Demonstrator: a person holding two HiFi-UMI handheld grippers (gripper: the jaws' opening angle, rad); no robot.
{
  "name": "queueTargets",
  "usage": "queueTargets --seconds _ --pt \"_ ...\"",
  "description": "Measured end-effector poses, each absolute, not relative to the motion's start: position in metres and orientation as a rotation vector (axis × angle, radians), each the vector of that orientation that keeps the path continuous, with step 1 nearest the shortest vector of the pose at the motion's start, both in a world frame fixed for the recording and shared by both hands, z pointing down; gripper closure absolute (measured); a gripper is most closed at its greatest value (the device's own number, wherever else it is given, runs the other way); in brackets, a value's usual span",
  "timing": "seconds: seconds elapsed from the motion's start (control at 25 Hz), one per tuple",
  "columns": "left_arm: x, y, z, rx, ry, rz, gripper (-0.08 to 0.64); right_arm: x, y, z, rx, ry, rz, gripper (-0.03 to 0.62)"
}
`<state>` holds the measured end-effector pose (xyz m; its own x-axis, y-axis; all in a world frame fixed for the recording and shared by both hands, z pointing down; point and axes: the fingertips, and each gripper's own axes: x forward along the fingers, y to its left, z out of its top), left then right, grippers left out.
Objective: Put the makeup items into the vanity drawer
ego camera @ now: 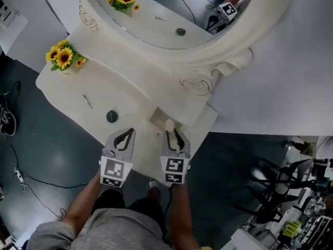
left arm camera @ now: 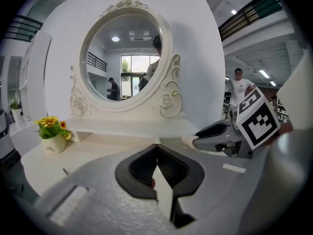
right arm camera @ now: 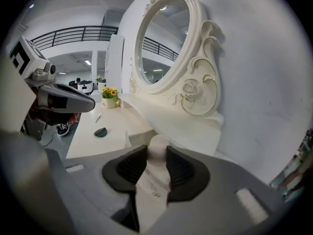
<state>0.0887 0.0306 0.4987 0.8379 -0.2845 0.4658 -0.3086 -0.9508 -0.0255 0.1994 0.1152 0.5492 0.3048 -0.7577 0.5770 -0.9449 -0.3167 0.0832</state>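
Note:
My right gripper (ego camera: 171,133) is shut on a pale cream tube (ego camera: 169,124), whose rounded tip sticks out past the jaws (right arm camera: 157,143). It hovers over the front right of the white vanity top (ego camera: 130,95), just beside the small open drawer (ego camera: 155,121). My left gripper (ego camera: 125,135) is alongside on the left, shut with nothing between its pads (left arm camera: 157,153). A dark green round compact (ego camera: 112,116) and a thin metal tool (ego camera: 87,100) lie on the vanity top left of the drawer.
A pot of yellow flowers (ego camera: 64,58) stands at the vanity's left end. The big oval mirror (ego camera: 171,14) on its raised shelf rises behind the drawer. Grey floor with cables lies to the left, a white wall to the right.

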Motion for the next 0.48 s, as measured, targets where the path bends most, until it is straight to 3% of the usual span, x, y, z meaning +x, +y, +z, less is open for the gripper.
queueTargets --seconds 0.48 --pt "0.0879 0.0364 0.5085 2.95 -0.462 0.761 0.549 0.2054 0.1206 0.5539 2.223 -1.49 0.638 0.433"
